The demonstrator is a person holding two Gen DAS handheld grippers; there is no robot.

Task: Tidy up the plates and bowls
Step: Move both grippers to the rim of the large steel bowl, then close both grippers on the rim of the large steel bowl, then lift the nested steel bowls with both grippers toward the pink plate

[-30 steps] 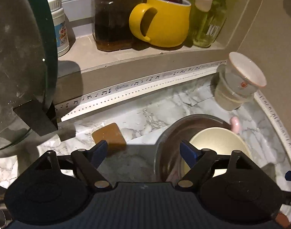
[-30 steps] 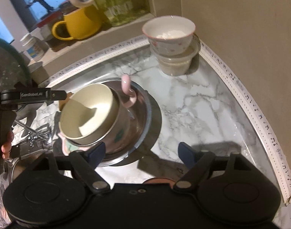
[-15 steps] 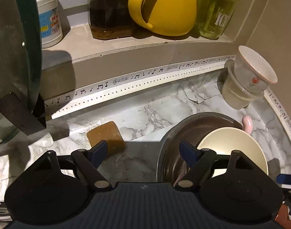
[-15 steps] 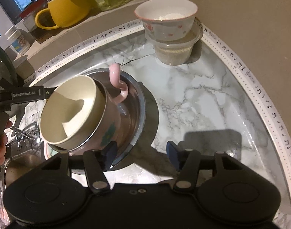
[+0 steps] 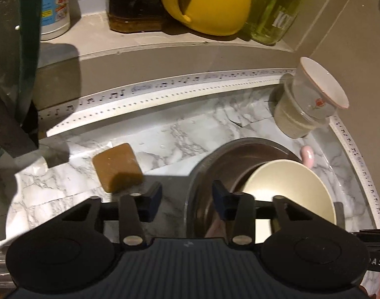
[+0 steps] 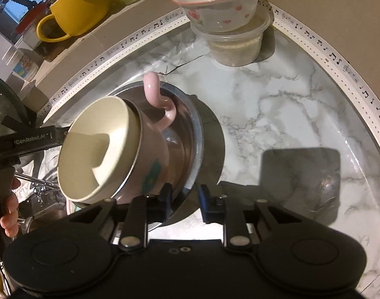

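Note:
A steel bowl [image 6: 193, 134] [image 5: 214, 159] sits on the marble counter. A pink mug [image 6: 153, 159] lies tilted in it, with a cream bowl [image 6: 100, 147] [image 5: 289, 186] nested in the mug's mouth. My right gripper [image 6: 183, 200] is narrowed, its fingers on either side of the steel bowl's near rim. My left gripper [image 5: 187, 196] is half open at the bowl's left rim, holding nothing. A floral white bowl [image 6: 217, 5] [image 5: 319, 89] is stacked on a lidded plastic tub [image 6: 237, 47] in the far corner.
A brown sponge [image 5: 116, 167] lies on the counter left of the steel bowl. The ledge behind holds a yellow mug [image 5: 209, 2], a dark jar [image 5: 135, 2], a green bottle [image 5: 274, 10] and a white tub [image 5: 54, 5]. A glass lid [image 5: 13, 49] stands at the left. White trim edges the counter.
My right gripper has moved in to the steel bowl's rim and its fingers have closed partway. My left gripper has dropped lower and its fingers have narrowed.

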